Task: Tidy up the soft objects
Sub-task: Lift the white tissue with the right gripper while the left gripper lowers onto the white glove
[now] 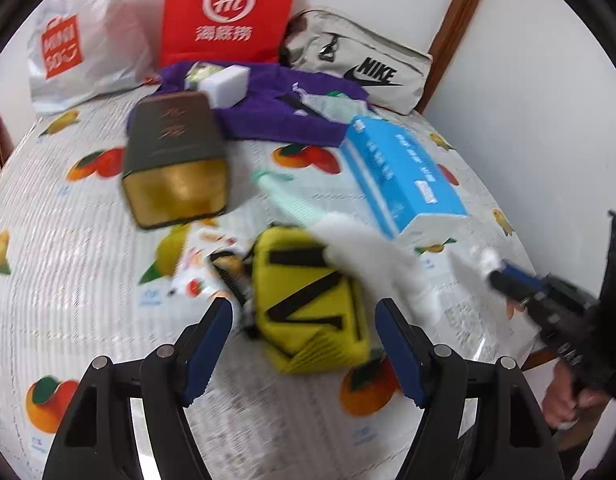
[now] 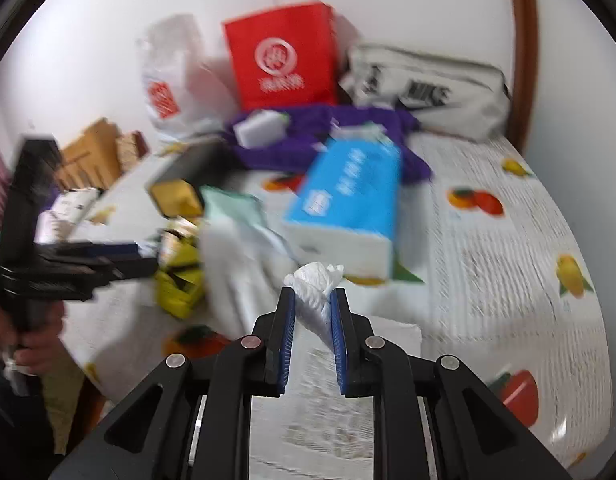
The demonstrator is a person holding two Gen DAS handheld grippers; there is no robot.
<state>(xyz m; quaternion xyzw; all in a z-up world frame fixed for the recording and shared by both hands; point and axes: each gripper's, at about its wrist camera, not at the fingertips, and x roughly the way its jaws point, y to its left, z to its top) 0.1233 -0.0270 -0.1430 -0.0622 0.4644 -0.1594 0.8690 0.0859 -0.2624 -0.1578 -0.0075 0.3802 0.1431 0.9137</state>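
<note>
White crumpled cloth (image 2: pixel 314 280), bunched corner pinched between blue pads, rest trailing blurred across fruit-print tablecloth (image 2: pixel 508 272) toward mint-green edge. Yellow pouch (image 1: pixel 308 300) with black straps, lying tilted near table's front, partly under the white cloth. Purple fabric (image 1: pixel 275 112) rumpled at back, white sponge block (image 1: pixel 223 84) on top. Grey Nike bag (image 1: pixel 360 68) slumped against wall at back right. Blue tissue pack (image 1: pixel 404 176) lying flat, just beside purple fabric.
</note>
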